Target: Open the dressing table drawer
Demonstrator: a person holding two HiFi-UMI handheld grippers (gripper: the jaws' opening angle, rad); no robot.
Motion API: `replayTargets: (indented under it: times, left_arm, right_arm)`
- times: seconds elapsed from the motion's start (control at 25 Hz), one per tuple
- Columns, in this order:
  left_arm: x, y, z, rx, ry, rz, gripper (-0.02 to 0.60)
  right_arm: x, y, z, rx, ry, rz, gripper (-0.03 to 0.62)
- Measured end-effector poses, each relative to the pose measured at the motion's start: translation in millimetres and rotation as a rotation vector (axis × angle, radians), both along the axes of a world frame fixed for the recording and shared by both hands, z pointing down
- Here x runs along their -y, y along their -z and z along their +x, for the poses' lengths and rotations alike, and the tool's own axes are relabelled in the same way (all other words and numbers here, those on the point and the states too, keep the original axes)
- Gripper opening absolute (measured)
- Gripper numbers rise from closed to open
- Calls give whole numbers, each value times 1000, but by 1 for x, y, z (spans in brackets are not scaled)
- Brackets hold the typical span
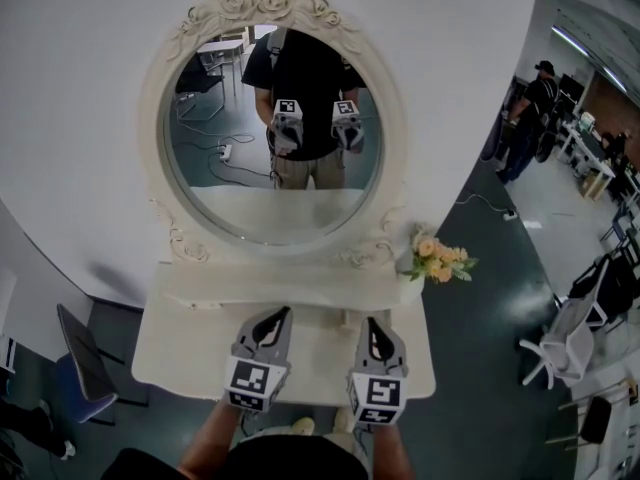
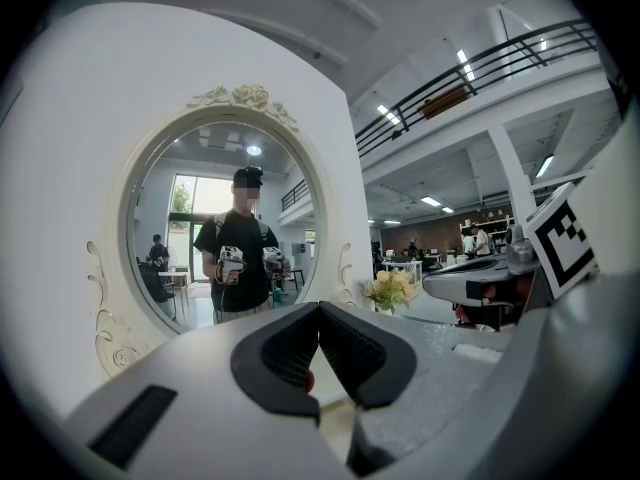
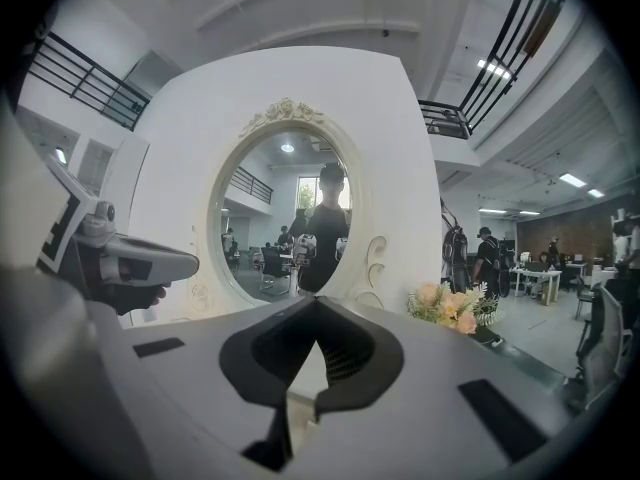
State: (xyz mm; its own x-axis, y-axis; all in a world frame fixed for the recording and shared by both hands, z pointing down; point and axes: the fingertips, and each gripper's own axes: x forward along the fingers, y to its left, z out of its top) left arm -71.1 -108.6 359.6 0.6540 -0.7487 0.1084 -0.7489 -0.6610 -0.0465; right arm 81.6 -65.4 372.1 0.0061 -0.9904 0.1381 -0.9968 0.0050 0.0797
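Left gripper [image 1: 280, 316] pressed together, empty | right gripper [image 1: 373, 326] pressed together, empty | both level over table [image 1: 180, 348] top | drawer below front edge, unseen, state unknown | step: fits pre-reach or post-pull | next, if shut: descend, spread jaws at drawer front
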Motion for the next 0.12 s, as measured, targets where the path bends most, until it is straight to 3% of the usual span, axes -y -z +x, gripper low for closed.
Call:
replayTargets:
  times: [0.12]
  left_arm:
    - [0,-1,-2,2,0,-11,3]
  right_arm:
    - [0,0,-3,2,3,4,-4]
